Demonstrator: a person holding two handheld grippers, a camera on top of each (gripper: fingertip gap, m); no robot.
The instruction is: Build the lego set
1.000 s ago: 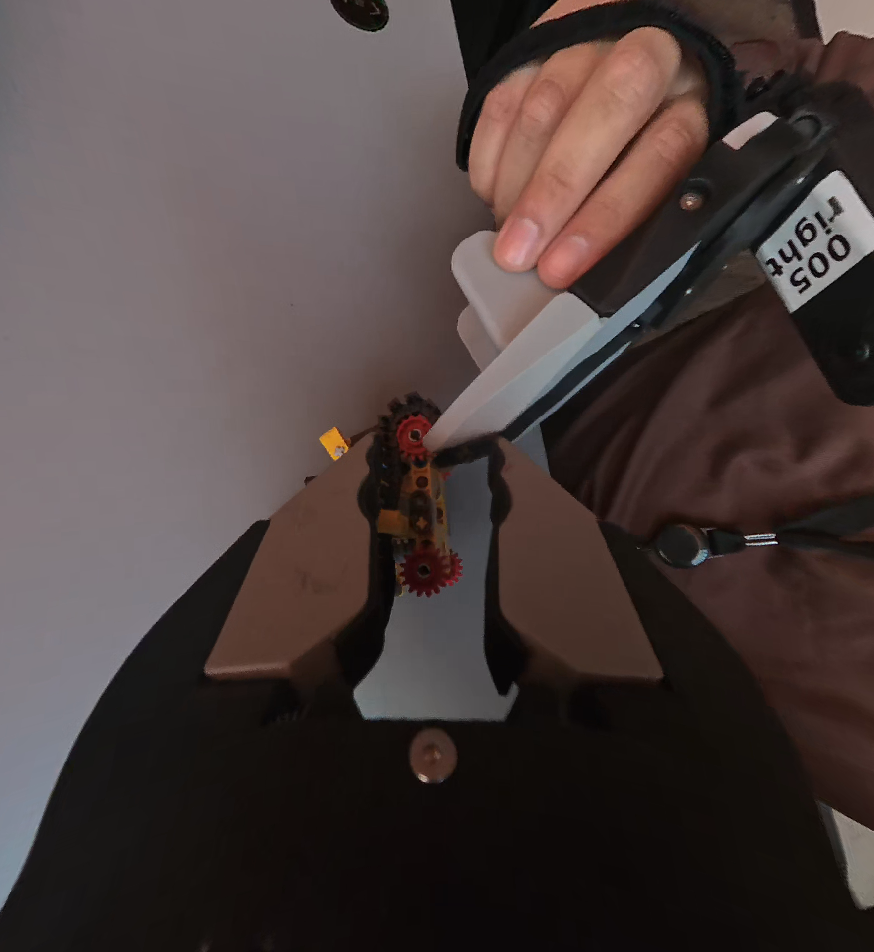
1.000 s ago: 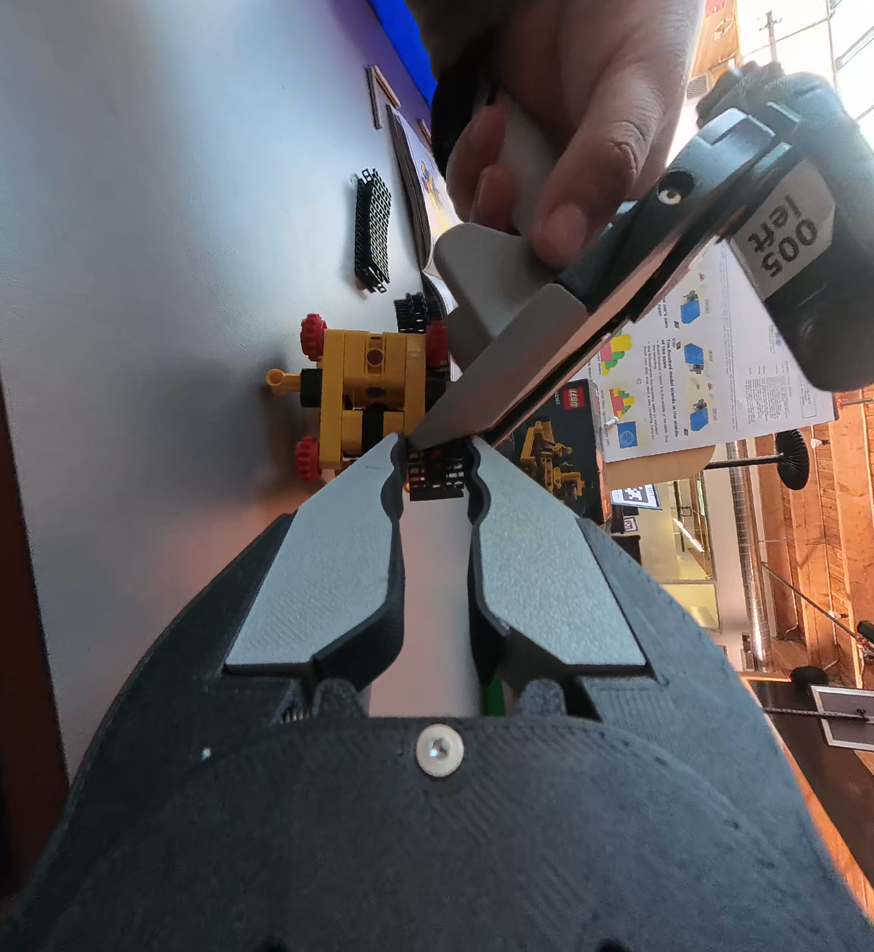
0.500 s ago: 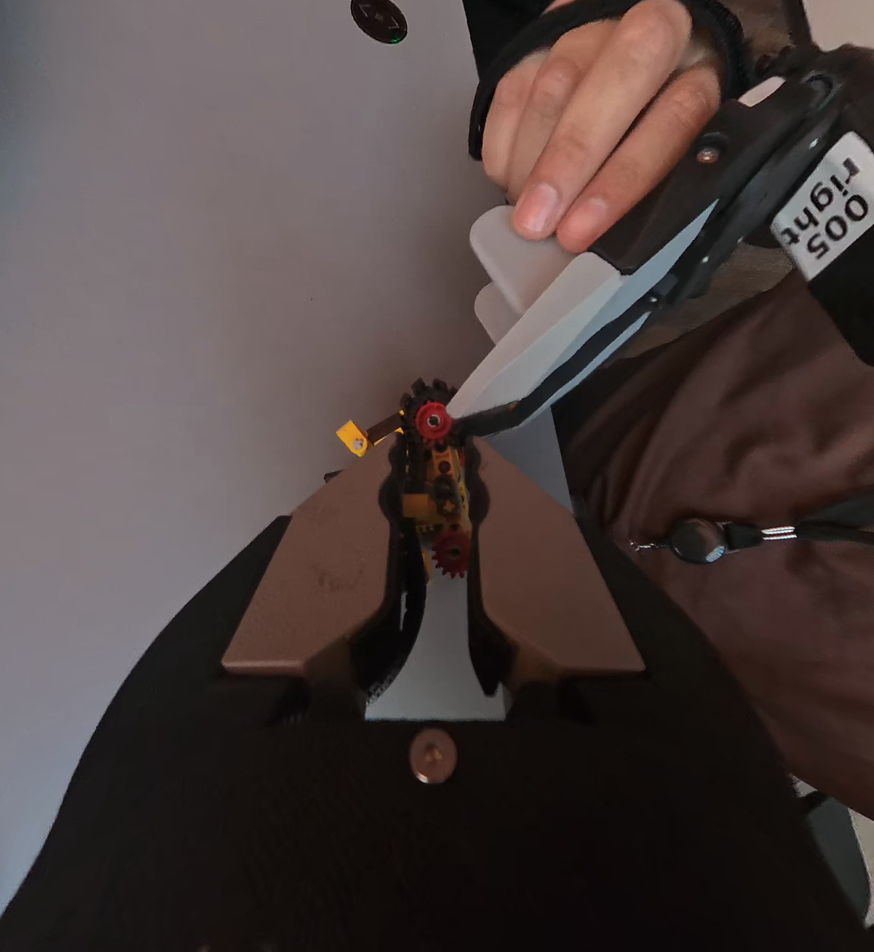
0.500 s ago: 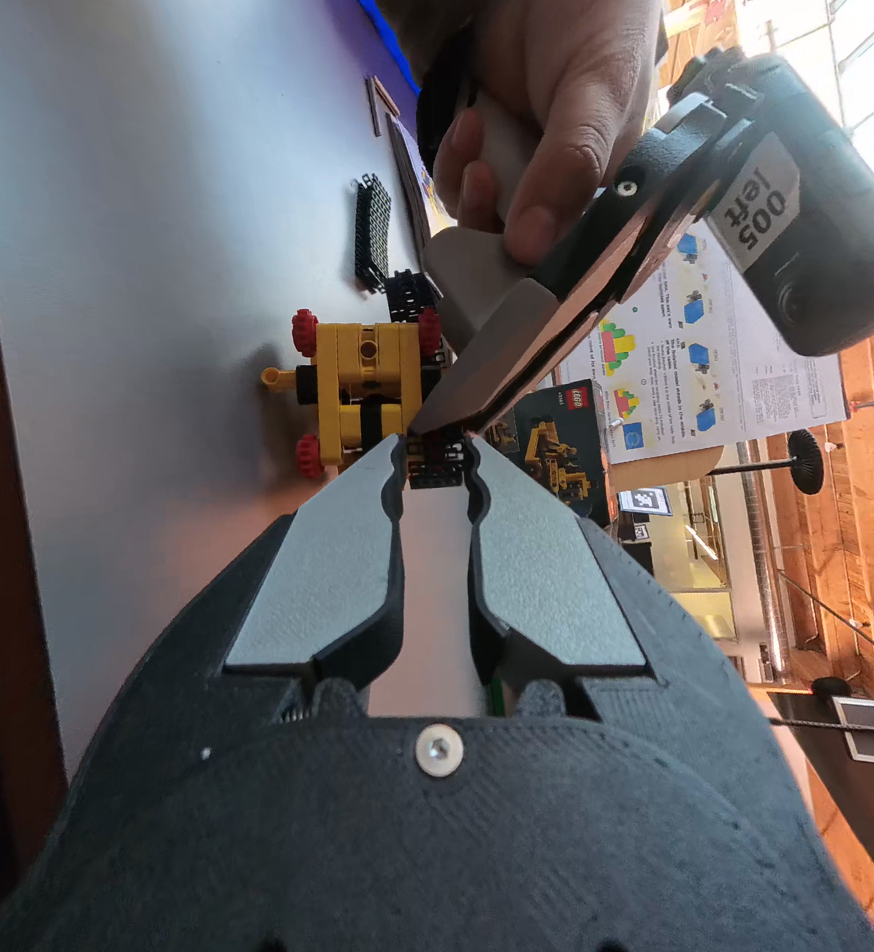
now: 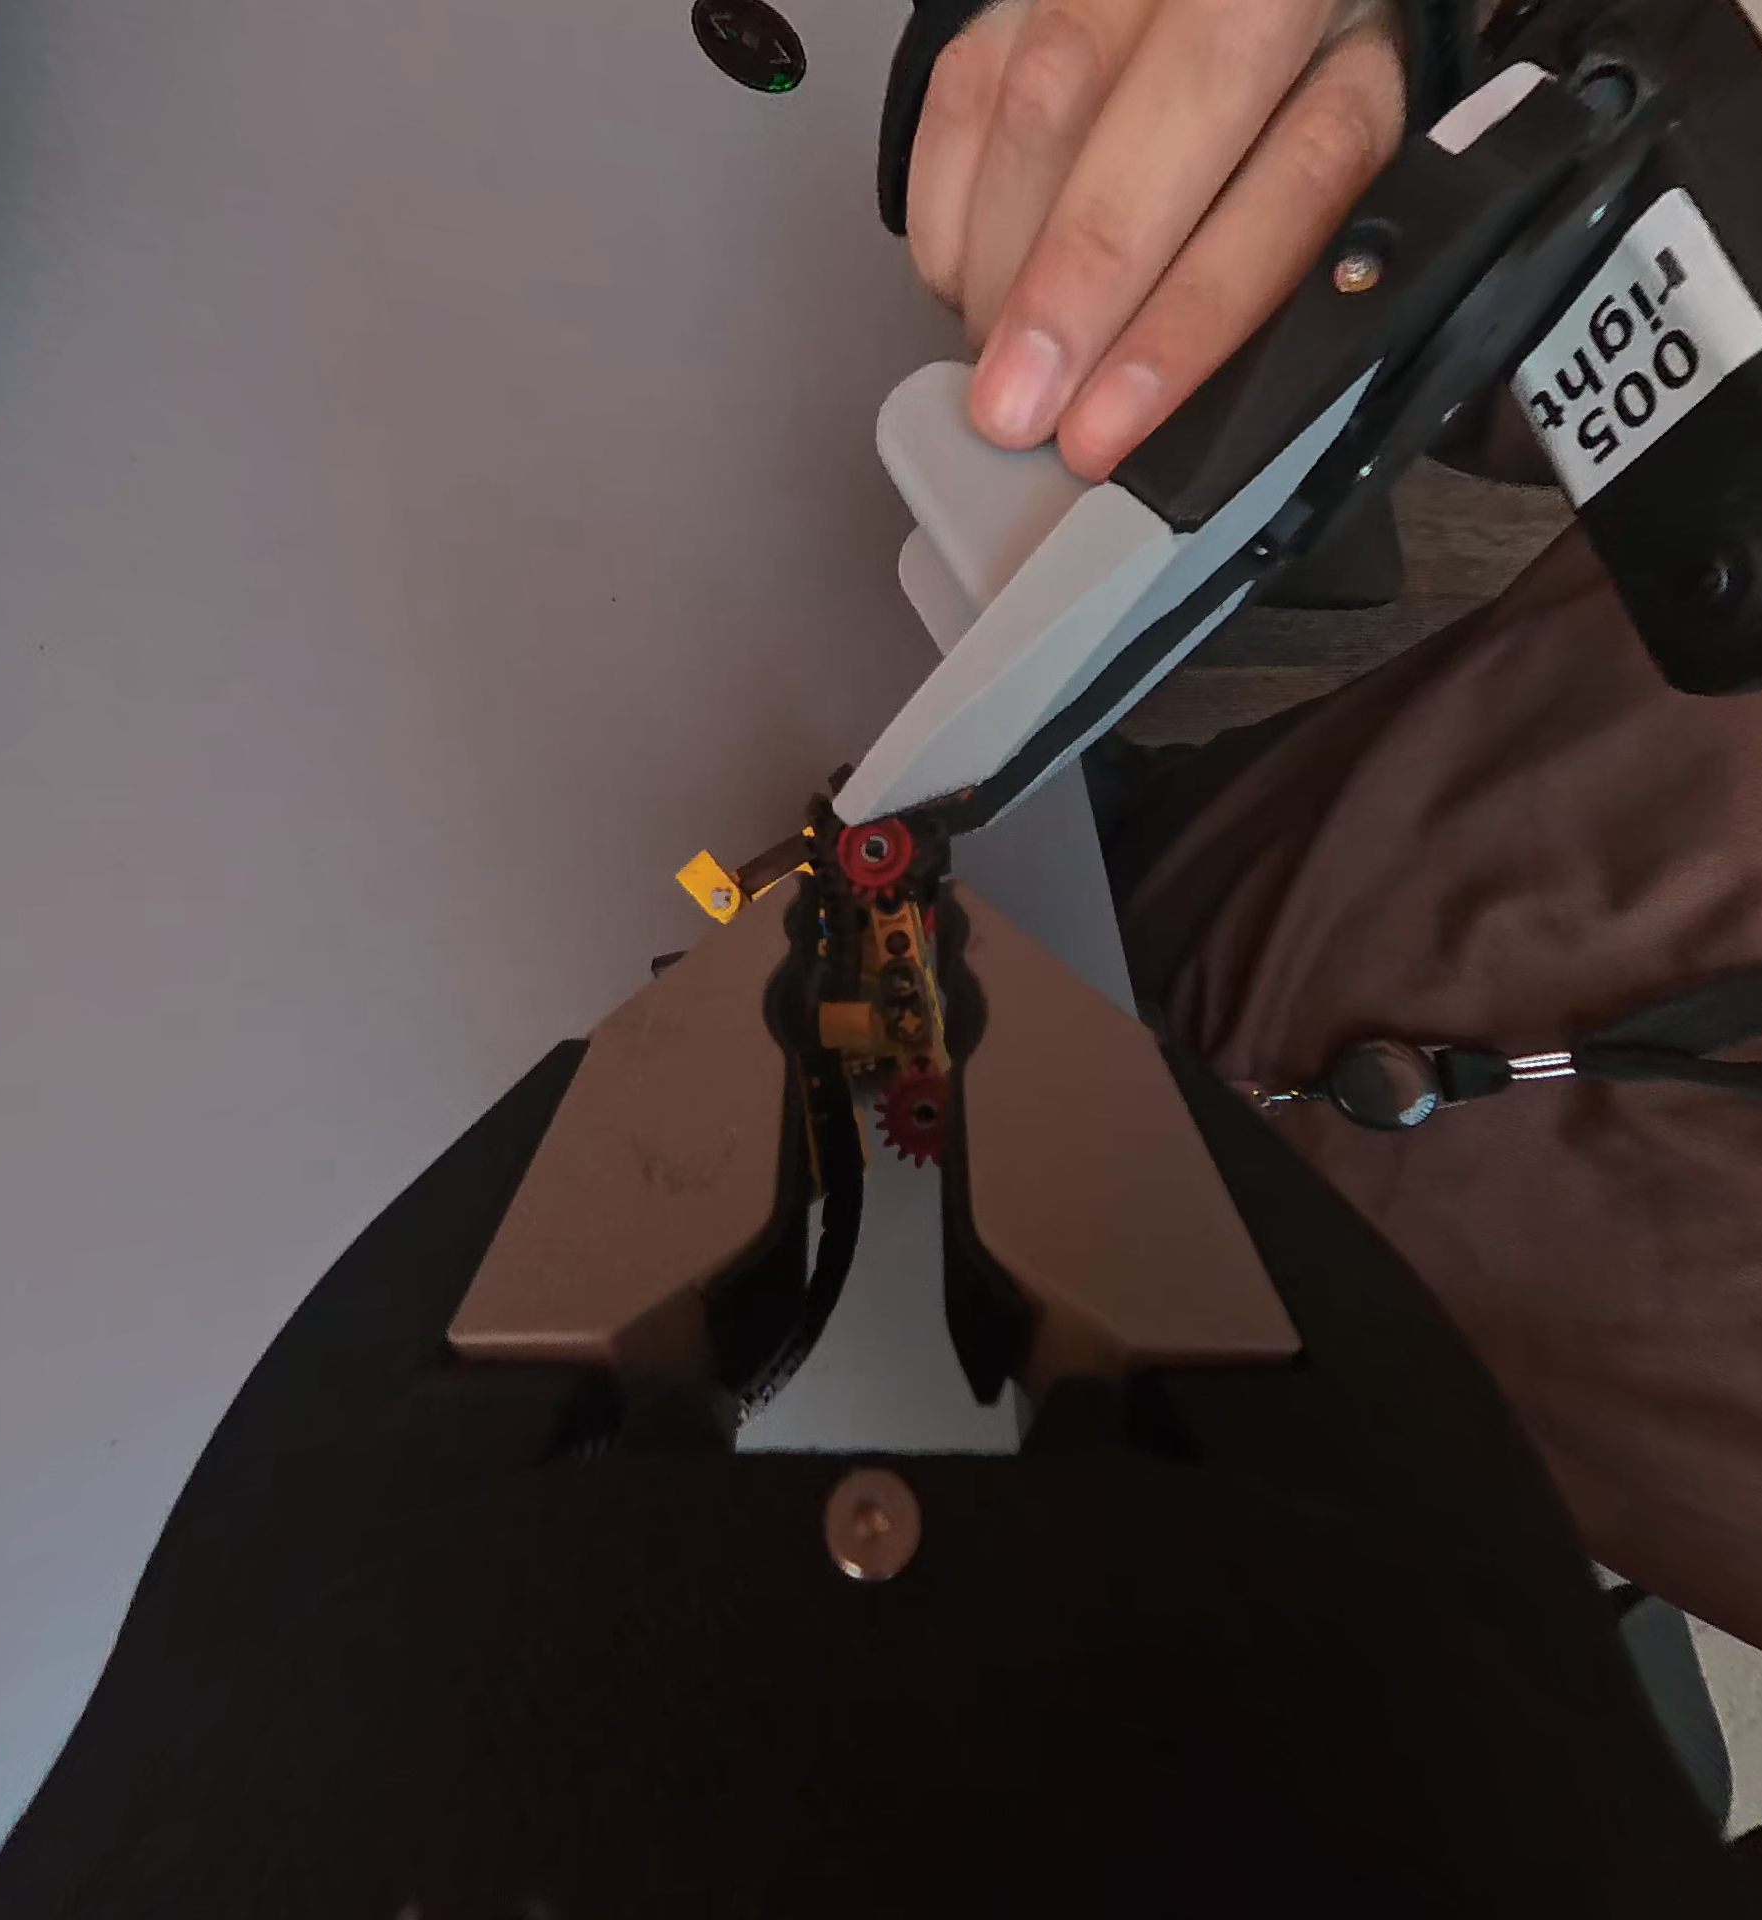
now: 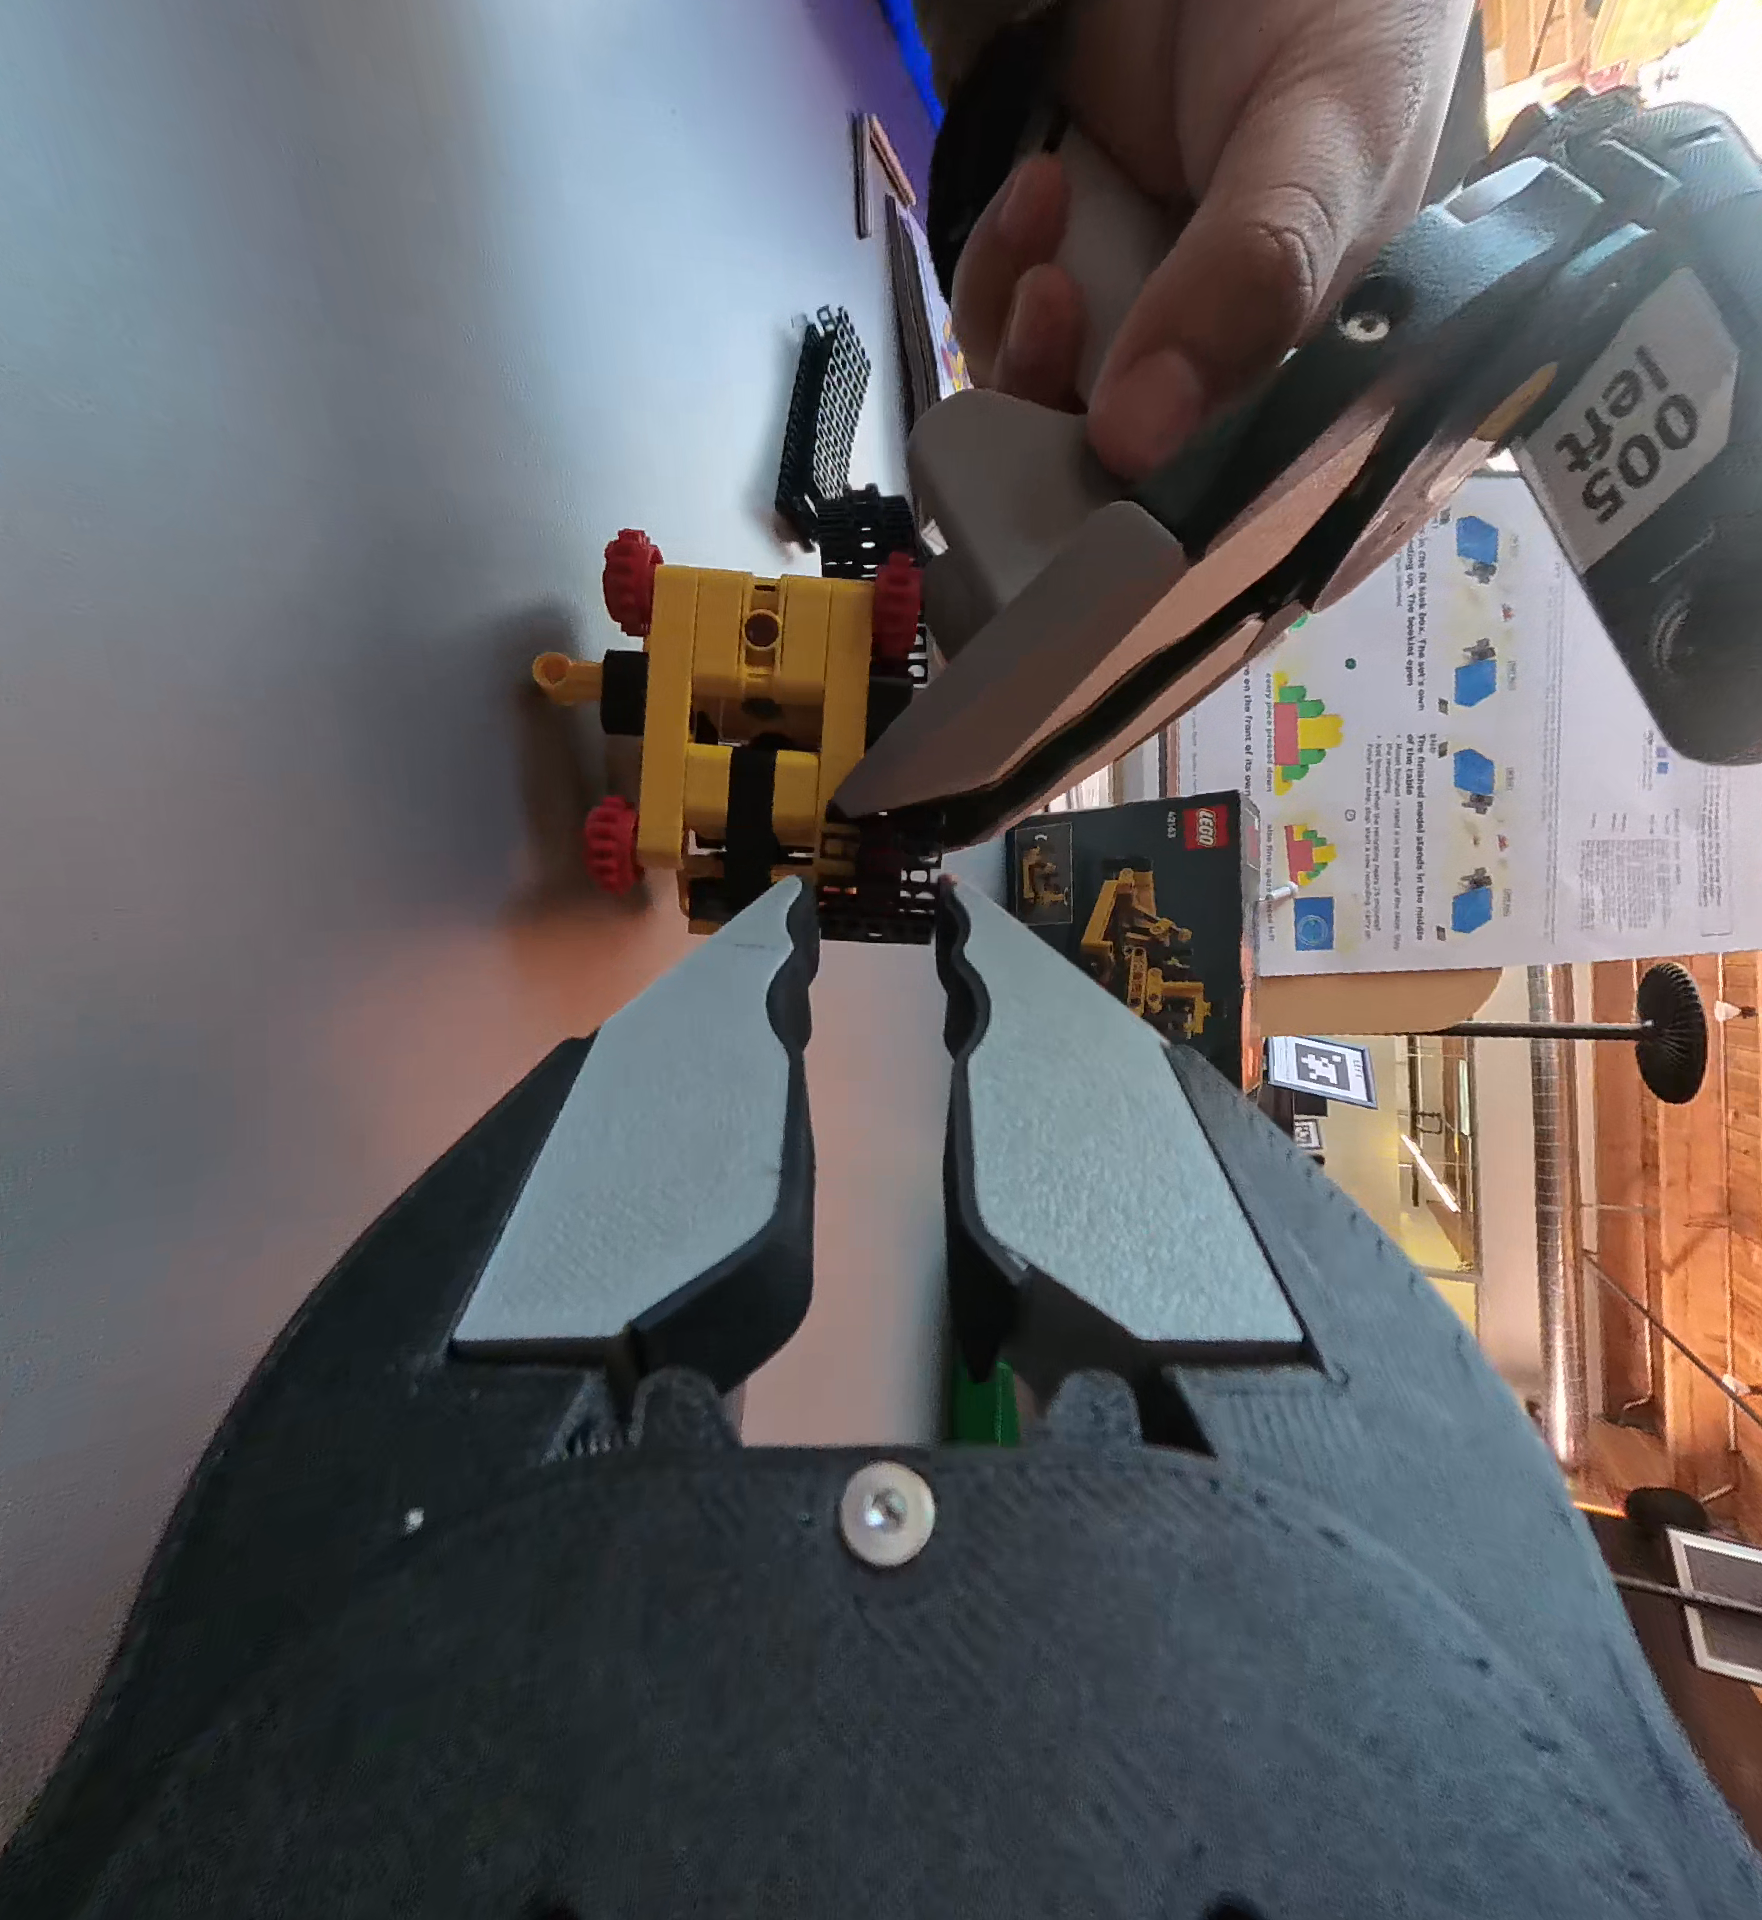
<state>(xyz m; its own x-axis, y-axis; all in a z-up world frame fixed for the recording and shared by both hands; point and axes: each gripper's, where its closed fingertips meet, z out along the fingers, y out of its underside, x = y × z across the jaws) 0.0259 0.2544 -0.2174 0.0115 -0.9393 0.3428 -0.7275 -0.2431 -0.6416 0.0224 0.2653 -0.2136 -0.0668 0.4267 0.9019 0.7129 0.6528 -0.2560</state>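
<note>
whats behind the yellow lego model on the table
In the right wrist view, behind the yellow lego model a black track strip lies on the table, with a booklet past it. The left claw and hand cover everything further right.

Left wrist view dim and shadowed; right wrist view brighter, daylit, edges warped

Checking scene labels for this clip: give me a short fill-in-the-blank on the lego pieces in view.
1. The left gripper grips the lego model, whose body is ___.
2. The left wrist view shows ___ red gears on the model.
3. The spare track piece lying on the table beyond the model is ___.

Missing words: yellow; two; black
</note>
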